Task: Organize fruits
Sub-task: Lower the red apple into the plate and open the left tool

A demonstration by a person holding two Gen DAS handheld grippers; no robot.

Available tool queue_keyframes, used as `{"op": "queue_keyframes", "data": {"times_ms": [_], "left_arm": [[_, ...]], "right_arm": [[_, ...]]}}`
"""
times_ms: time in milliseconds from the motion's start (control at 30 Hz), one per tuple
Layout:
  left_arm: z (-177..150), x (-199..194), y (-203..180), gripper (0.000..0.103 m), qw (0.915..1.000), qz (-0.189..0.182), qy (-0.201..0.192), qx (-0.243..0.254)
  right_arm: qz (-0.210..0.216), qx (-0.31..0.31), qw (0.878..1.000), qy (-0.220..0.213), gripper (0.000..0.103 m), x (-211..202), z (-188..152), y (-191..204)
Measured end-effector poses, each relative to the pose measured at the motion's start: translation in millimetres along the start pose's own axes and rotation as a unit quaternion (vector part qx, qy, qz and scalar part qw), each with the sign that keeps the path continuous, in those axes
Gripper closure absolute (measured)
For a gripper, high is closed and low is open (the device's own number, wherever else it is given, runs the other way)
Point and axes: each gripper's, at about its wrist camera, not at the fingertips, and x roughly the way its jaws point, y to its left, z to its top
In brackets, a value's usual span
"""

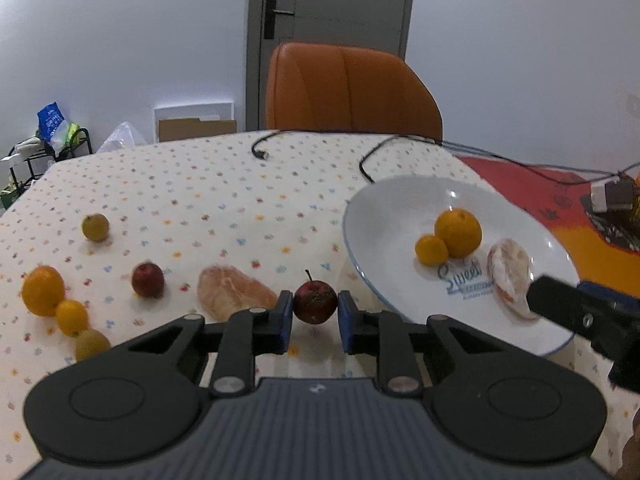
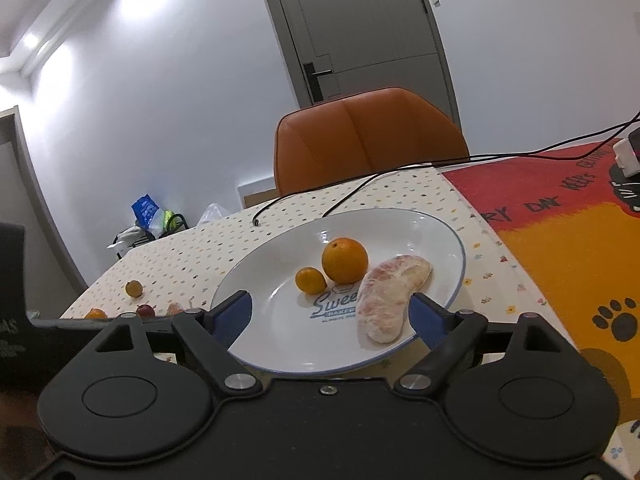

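A small dark red apple with its stem up sat between the blue pads of the left gripper, both pads pressed against its sides. It was held just above the dotted tablecloth, close to the near left rim of the white plate.

On that plate lay a large orange touching a smaller orange, with a peeled pomelo segment just to their right, beside blue lettering printed on the plate.

The right gripper hovered over the near edge of the plate, jaws spread wide and empty. The pomelo segment lay inside its right finger.

To the left of the held apple, another peeled pomelo segment rested on the cloth, then a second red apple. Farther left sat an orange touching a small orange, with a greenish-brown fruit just in front of them. A yellow-green fruit stood alone farther back.

Two black cables trailed across the far side of the table. An orange leather chair stood behind it, before a grey door. A red and orange mat with paw prints covered the table to the right of the plate.
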Motion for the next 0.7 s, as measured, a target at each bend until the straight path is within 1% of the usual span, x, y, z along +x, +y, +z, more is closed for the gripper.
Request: {"op": "queue_keyframes", "data": {"times_ms": [133, 267, 567, 700], "left_arm": [[8.8, -8.3, -1.5, 0.081, 0.9998, 0.003, -0.018, 0.001], [14.6, -11.9, -7.7, 0.081, 0.9996, -0.005, -0.026, 0.004], [19.2, -14.0, -29.9, 0.08, 0.9986, -0.048, -0.017, 0.014], [20.3, -16.7, -29.1, 0.078, 0.9987, -0.048, -0.015, 0.007]], "right_arm": [[-0.004, 0.004, 1.0, 0.002, 0.017, -3.6, 2.0, -3.6], [-0.007, 0.005, 1.0, -0.002, 0.017, -9.2, 3.0, -6.3], [-0.02, 0.009, 1.0, -0.001, 0.016, -18.7, 2.7, -9.0], [-0.023, 0.005, 1.0, -0.001, 0.015, -21.1, 2.5, -5.9]]}}
